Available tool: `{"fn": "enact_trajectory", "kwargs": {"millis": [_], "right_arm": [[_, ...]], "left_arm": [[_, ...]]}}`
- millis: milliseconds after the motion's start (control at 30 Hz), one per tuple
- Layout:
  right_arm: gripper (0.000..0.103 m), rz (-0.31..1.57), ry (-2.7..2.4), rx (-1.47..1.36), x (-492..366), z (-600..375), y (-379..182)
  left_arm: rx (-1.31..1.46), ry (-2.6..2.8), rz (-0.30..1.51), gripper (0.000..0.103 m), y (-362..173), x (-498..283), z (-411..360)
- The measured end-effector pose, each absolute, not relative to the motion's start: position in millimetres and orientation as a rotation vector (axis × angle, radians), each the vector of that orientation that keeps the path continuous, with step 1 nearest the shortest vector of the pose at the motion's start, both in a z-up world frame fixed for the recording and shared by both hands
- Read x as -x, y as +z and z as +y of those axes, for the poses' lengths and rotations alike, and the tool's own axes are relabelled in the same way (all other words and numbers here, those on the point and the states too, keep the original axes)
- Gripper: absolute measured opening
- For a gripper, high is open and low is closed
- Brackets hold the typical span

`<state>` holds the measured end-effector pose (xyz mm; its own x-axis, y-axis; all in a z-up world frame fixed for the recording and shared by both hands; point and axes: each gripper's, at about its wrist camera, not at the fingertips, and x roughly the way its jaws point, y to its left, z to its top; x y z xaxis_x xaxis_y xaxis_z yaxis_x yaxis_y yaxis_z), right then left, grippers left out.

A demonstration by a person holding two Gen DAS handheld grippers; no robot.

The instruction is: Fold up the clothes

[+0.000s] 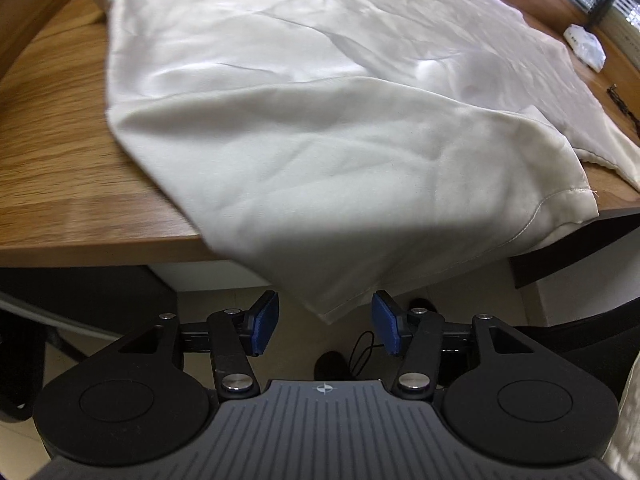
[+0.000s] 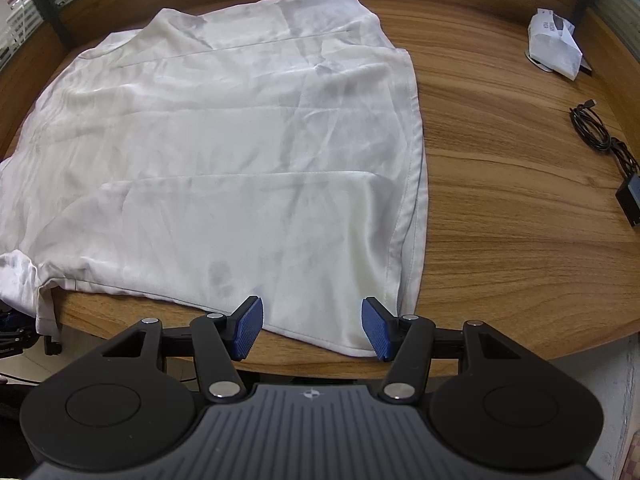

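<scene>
we see the white garment [image 2: 224, 152] spread on the desk [image 2: 500, 200], its long axis running 6 to 12 o'clock. its sleeve corner [image 1: 336, 304] hangs off the edge at 12 o'clock, just ahead of our left hand-held gripper [image 1: 325, 328], which is spread wide and holds nothing. our right hand-held gripper [image 2: 312, 330], equally wide and holding nothing, sits over the near hem [image 2: 320, 336], so both look equally near.

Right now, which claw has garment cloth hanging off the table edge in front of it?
The left claw: the white garment droops over the table edge there. At the right claw, the hem lies flat.
</scene>
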<state>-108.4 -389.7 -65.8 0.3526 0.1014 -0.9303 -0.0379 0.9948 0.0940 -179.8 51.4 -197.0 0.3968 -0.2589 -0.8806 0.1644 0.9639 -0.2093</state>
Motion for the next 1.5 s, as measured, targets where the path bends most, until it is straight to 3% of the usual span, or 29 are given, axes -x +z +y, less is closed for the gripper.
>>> {"fn": "enact_trajectory", "kwargs": {"millis": [67, 133, 200, 933, 967, 1033, 1067, 1100, 1500], "right_arm": [[0.062, 1.208, 0.082, -0.064, 109.8, -391.0, -65.3], [0.062, 1.206, 0.064, -0.083, 111.3, -396.1, -65.9], [0.062, 1.204, 0.043, -0.109, 111.9, -402.1, -67.7], [0.061, 1.194, -0.151, -0.289, 117.3, -437.1, -131.3], [0.059, 1.193, -0.146, -0.278, 116.8, -435.1, -131.3], [0.042, 1.189, -0.136, -0.254, 116.0, -431.5, -130.8], [0.021, 1.187, -0.131, -0.242, 115.8, -429.8, -130.4], [0.015, 1.187, -0.125, -0.253, 115.9, -430.2, -130.3], [0.012, 1.107, -0.089, -0.413, 107.1, -440.1, -98.9]], "left_arm": [[0.098, -0.288, 1.13, 0.048, -198.7, 179.8, 47.9], [0.065, -0.283, 1.124, 0.014, -195.5, 179.3, 44.0], [0.047, -0.281, 1.114, 0.006, -190.4, 180.1, 41.5], [0.021, -0.372, 0.993, 0.001, -96.4, 183.7, 41.7], [0.023, -0.373, 0.989, 0.001, -94.5, 182.8, 40.9], [0.024, -0.372, 0.981, 0.001, -91.1, 181.7, 39.0], [0.024, -0.371, 0.979, 0.001, -89.9, 181.3, 38.2], [0.025, -0.369, 0.976, 0.001, -88.7, 180.8, 37.4], [0.029, -0.3, 0.877, 0.001, -44.7, 165.7, 43.3]]}}
